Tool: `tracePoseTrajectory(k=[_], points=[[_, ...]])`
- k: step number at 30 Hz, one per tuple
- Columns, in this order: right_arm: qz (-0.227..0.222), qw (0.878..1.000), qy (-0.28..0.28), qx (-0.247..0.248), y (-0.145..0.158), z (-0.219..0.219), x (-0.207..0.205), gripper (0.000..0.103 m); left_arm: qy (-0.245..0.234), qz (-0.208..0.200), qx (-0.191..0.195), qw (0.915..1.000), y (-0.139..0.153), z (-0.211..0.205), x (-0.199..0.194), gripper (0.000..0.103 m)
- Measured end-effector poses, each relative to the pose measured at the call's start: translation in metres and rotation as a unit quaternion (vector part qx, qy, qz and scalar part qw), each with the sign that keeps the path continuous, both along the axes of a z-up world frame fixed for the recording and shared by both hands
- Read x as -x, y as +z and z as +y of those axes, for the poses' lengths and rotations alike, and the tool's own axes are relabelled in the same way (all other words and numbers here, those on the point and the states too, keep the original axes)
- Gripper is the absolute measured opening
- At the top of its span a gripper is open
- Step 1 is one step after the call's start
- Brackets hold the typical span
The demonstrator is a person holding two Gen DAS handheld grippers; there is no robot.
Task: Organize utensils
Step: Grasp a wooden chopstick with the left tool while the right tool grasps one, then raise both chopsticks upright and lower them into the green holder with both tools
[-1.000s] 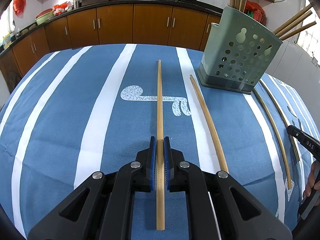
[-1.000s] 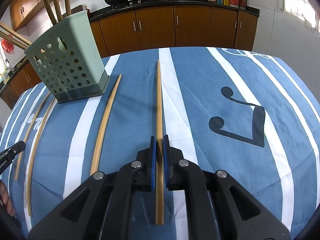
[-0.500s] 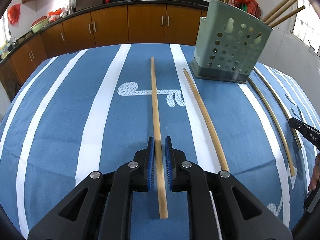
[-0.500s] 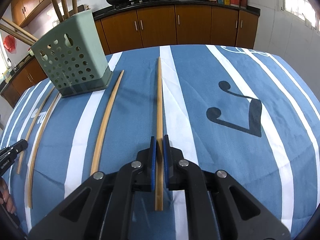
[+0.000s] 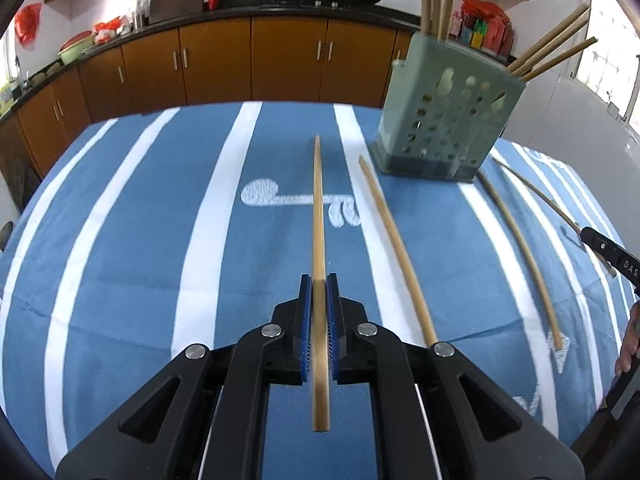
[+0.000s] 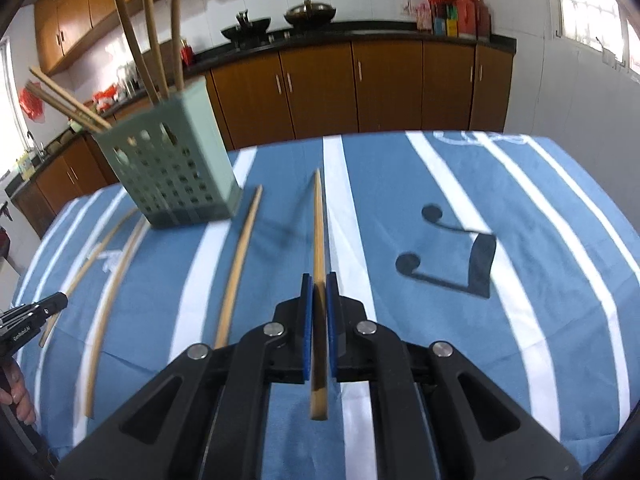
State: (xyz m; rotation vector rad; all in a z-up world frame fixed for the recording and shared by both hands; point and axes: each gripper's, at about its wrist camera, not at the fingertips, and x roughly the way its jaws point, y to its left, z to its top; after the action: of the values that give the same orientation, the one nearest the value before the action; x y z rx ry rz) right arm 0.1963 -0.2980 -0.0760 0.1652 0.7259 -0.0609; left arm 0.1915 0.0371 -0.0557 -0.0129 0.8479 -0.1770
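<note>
My left gripper (image 5: 319, 280) is shut on a long bamboo chopstick (image 5: 318, 208), held above the blue striped tablecloth (image 5: 140, 240). My right gripper (image 6: 319, 280) is shut on another chopstick (image 6: 319, 220), lifted with its shadow on the cloth. The green perforated utensil holder (image 5: 444, 128) stands at the far right in the left wrist view and at the far left in the right wrist view (image 6: 172, 168), with several chopsticks standing in it. Three loose chopsticks lie on the cloth beside it, the nearest one (image 5: 396, 248) just right of my left gripper.
Brown kitchen cabinets (image 5: 256, 64) and a black counter with woks run behind the table. The right gripper's tip (image 5: 612, 252) shows at the right edge of the left wrist view. The left gripper's tip (image 6: 32, 316) shows at the left edge of the right wrist view.
Both grippers have risen off the cloth with their chopsticks. The views have tilted up and the holder looks farther off. The left jaws have closed fully on the chopstick.
</note>
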Motion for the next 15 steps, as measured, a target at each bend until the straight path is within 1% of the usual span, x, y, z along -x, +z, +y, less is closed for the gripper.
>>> tracePoseTrajectory(k=[15], points=[[-0.057, 0.998, -0.008, -0.011, 0.033, -0.005, 0.011, 0.008, -0.002, -0.068, 0.013, 0.9976, 0.049, 0.002, 0.013, 0.007]])
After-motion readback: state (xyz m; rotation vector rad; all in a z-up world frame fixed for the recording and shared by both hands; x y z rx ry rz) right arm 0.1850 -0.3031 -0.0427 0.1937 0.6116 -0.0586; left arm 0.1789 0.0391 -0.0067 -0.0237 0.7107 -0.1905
